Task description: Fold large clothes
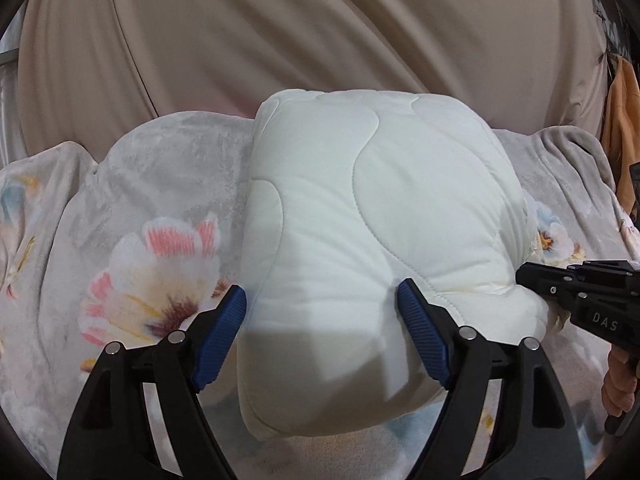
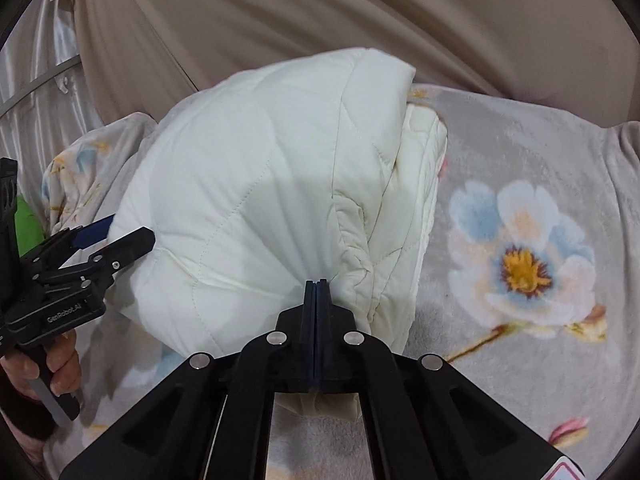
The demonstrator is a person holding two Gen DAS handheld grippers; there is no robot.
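A folded white quilt (image 1: pixel 360 248) lies as a thick bundle on a grey blanket (image 1: pixel 132 200) printed with large flowers, which covers the bed. Behind the bundle a beige curtain (image 1: pixel 280 32) hangs in folds; an orange garment (image 1: pixel 622 120) is seen at the right edge of the left wrist view, and a green patch (image 2: pixel 28 220) at the left edge of the right wrist view cannot be identified. Nothing stands between the claws and the quilt.

In the left wrist view the bundle's long axis runs away from the camera toward the curtain, a rounded fold facing forward; the stacked layer edges are seen on its right side in the right wrist view.

The left claw (image 1: pixel 320 336) is spread wide, its blue pads (image 1: pixel 420 336) set on either side of the quilt's near end; a firm press cannot be told. The right claw (image 2: pixel 317 292) is fully closed, with a pinch of quilt fabric caught at the bundle's near edge.

"DAS" is read on the right claw's body in the left wrist view, and "GenRobot.AI" on the left claw's body in the right wrist view. A hand (image 2: pixel 60 364) is seen on the left claw's handle.
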